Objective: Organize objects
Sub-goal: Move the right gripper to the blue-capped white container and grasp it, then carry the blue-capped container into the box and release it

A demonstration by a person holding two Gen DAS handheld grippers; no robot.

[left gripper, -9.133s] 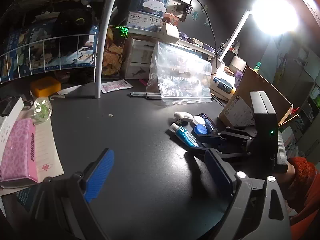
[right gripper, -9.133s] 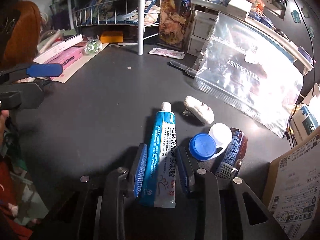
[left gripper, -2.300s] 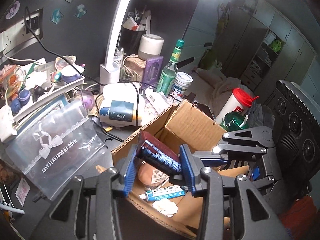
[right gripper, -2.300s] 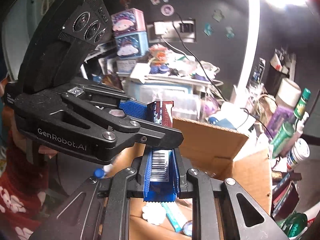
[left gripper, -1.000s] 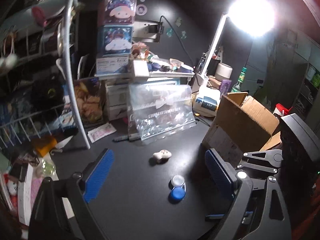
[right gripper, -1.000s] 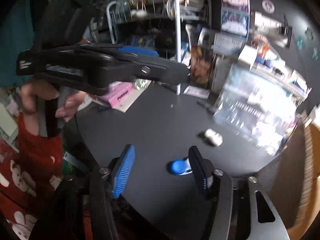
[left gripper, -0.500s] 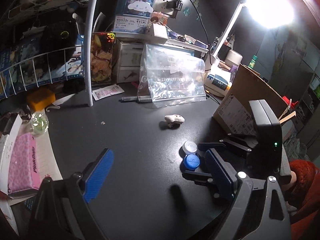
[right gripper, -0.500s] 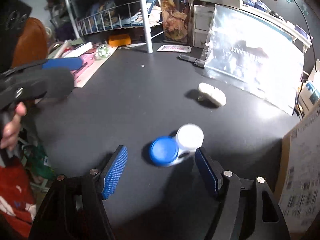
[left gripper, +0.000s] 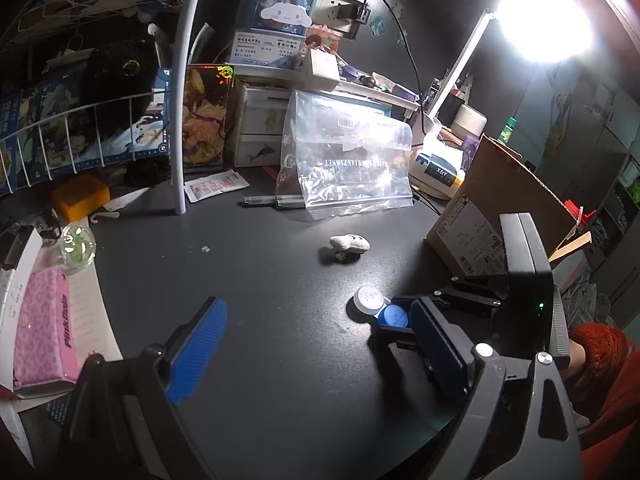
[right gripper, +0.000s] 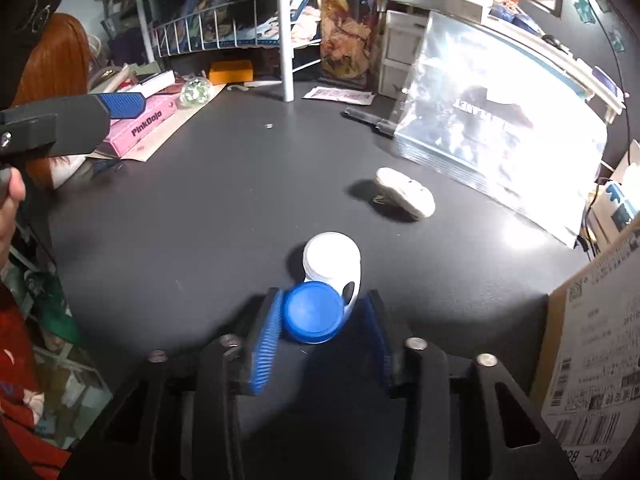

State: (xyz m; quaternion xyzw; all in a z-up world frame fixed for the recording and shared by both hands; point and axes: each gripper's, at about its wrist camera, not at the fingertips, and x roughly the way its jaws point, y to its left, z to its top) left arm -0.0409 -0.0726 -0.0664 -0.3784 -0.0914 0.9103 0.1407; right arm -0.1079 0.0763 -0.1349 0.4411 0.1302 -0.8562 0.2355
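On the dark round-edged counter (left gripper: 248, 280), bare at its middle, the left gripper (left gripper: 316, 344) is held spread and empty, while the right gripper (right gripper: 324, 328) is seen closing around the blue-and-white twin-capped lens case (right gripper: 324, 292), beside the brown cardboard box (left gripper: 492, 200).

A clear zip bag (left gripper: 352, 172) printed with a bow stands toward the back edge of the dark desk (left gripper: 256, 320), a black pen (left gripper: 276, 201) lying at its foot. At the left edge sit a pink PinkDojo box (left gripper: 40, 328), a glass marble (left gripper: 77, 243) and an orange block (left gripper: 80, 198) beneath a white wire rack (left gripper: 80, 120). A lit desk lamp (left gripper: 540, 24) shines over the back right corner.
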